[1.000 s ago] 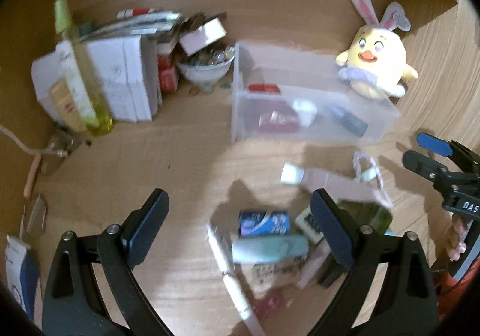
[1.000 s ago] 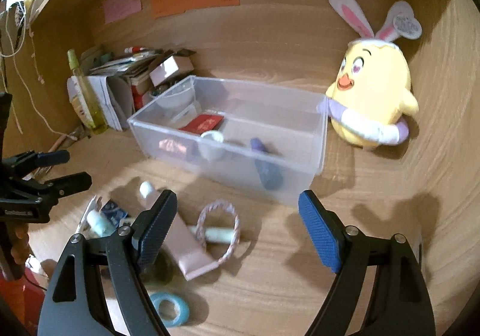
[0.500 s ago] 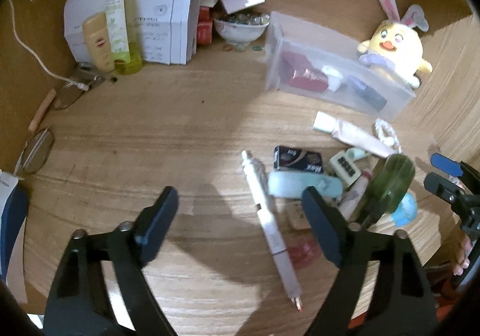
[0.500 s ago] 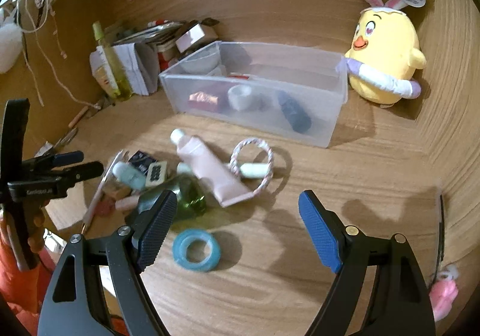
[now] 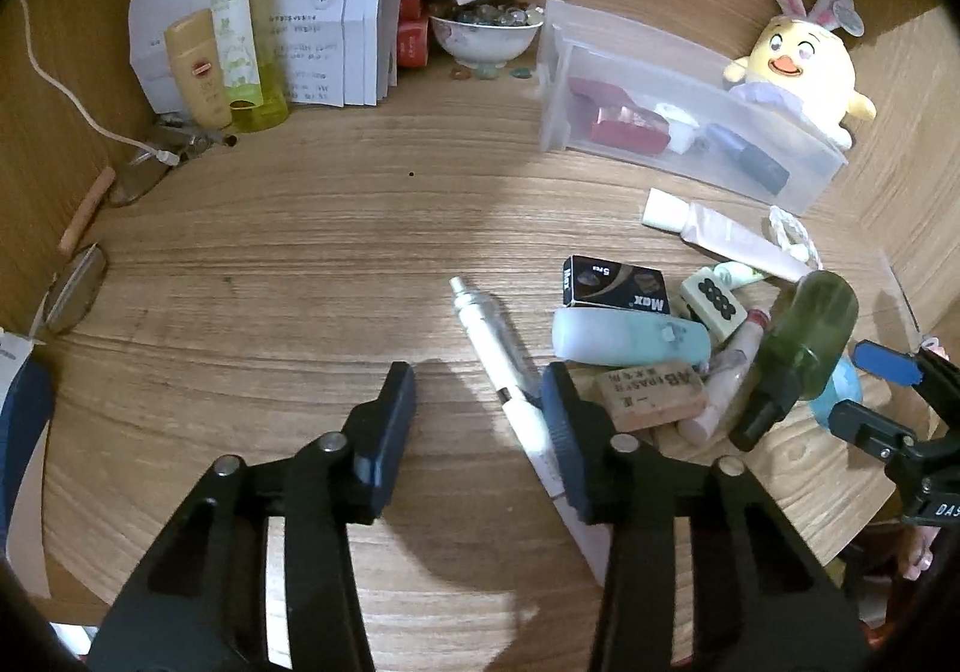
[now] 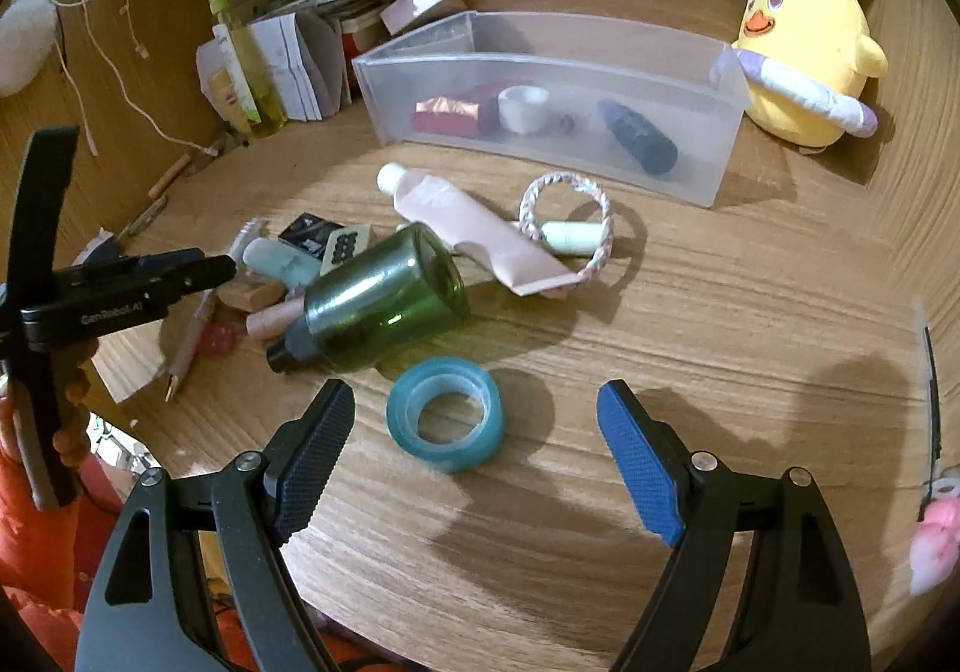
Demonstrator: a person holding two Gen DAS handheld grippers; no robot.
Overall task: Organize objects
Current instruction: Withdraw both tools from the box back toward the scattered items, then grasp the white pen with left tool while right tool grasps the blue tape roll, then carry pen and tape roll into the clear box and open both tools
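Observation:
A clear plastic bin [image 6: 714, 90] [image 5: 561, 72] holds a red packet, a white cup and a dark tube. In front of it lies a pile: a pink tube [image 6: 474, 228], a braided ring [image 6: 567, 222], a green bottle [image 6: 384, 306] [image 5: 804, 336], a blue tape roll [image 6: 444, 414], a black Max box [image 5: 615, 285], a mint case [image 5: 630, 339], an eraser [image 5: 651, 396] and a white pen [image 5: 498, 348]. My left gripper [image 5: 477, 402] is open and empty, its right finger over the pen. My right gripper [image 6: 471, 444] is open and empty, just before the tape roll.
A yellow chick plush [image 6: 804, 54] stands right of the bin. At the back left are papers [image 5: 336, 42], a yellow-green spray bottle [image 5: 240, 24], a bowl of stones [image 5: 486, 33] and glasses [image 5: 78, 288]. The table's front edge is close below both grippers.
Both grippers have drawn back and down from the bin toward the pile at the table's front. The left gripper's jaws have narrowed and now stand by the pen; the right is nearer the tape roll.

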